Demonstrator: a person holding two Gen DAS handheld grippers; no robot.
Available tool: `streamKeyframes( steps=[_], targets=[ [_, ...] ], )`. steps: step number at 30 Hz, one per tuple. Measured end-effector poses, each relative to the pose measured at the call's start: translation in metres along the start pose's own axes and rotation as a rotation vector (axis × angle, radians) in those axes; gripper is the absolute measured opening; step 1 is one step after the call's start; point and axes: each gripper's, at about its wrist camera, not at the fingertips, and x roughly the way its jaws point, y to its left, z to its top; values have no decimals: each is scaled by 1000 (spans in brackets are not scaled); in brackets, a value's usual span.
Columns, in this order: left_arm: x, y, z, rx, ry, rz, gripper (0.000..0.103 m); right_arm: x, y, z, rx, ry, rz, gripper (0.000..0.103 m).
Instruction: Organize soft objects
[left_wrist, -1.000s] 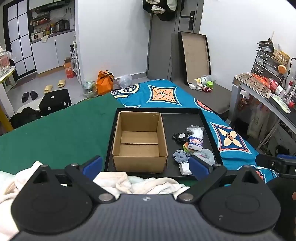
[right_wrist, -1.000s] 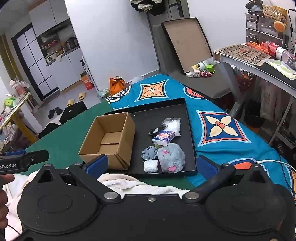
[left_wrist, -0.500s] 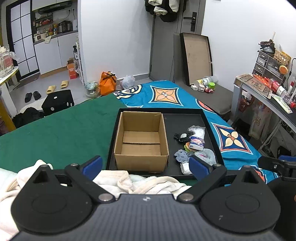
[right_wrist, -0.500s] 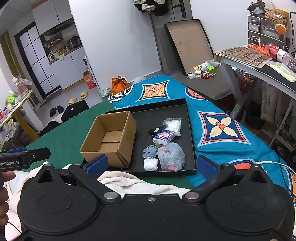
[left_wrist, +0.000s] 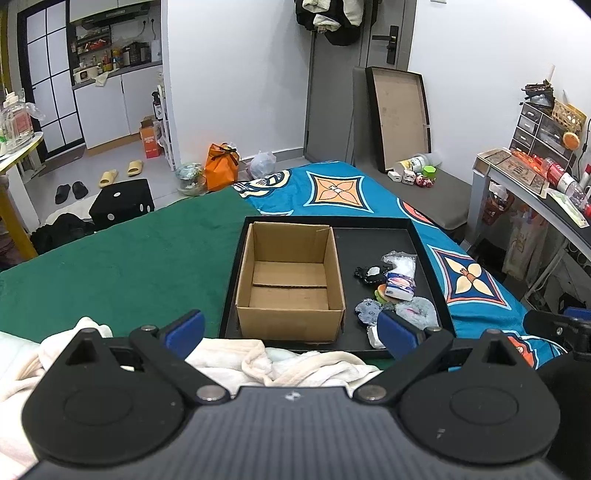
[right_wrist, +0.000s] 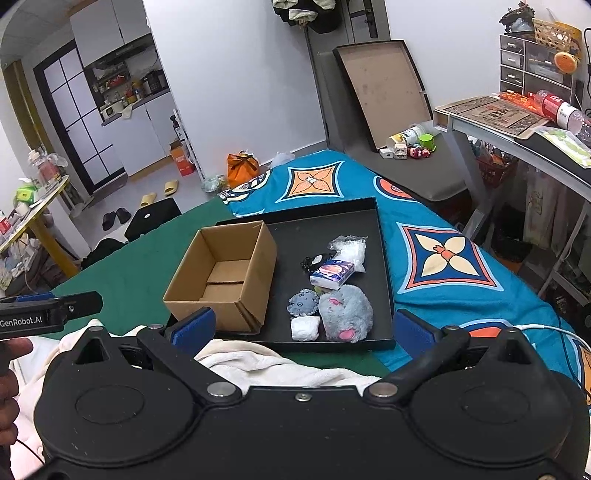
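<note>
Both views have crept slightly nearer the bed (left_wrist: 122, 266) over the last second; nothing on it has shifted. Its near edge carries the black tray (right_wrist: 384, 266), with the empty cardboard box (left_wrist: 291, 280) filling the tray's left half. The soft objects lie along the tray's right side: grey plush (right_wrist: 345, 312) at the near right corner, a blue-grey fabric piece (right_wrist: 303, 302) touching it, a white wad (right_wrist: 305, 328) by the near rim, then a tissue pack (right_wrist: 332, 272), a clear bag (right_wrist: 350, 248) and a small black item (right_wrist: 314, 261) toward the far side.

I hold the left tongs (left_wrist: 291, 328) and right tongs (right_wrist: 301, 326) spread wide, gripping nothing, over the cream blanket (right_wrist: 258, 362) at the near edge.

My worry: the pieces touch, so closing on the plush may drag its neighbour, and the light box could slide if nudged.

From the left wrist, the plush is half hidden behind a fingertip (left_wrist: 397, 328); the right wrist shows the whole pile, plus the left tool's nose.
</note>
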Motion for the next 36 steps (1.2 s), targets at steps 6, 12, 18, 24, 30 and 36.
streamKeyframes(
  steps=[6, 12, 18, 24, 30, 36],
  targets=[
    [1, 1, -1, 1, 2, 2, 99, 3, 0, 0, 0, 11, -1, 103],
    [1, 5, -1, -5, -1, 5, 99, 2, 1, -1, -4, 12, -4, 103],
    [2, 6, -1, -8, 1, 9, 99, 2, 1, -1, -5, 12, -2, 103],
    [2, 6, 0, -2, 2, 9, 99, 2, -2, -1, 4, 9, 3, 103],
    [0, 2, 0, 6, 4, 12, 99, 1, -3, -2, 2, 5, 2, 103],
    [-1, -4, 2, 25, 4, 14, 99, 4, -6, -2, 12, 11, 4, 103]
  ],
)
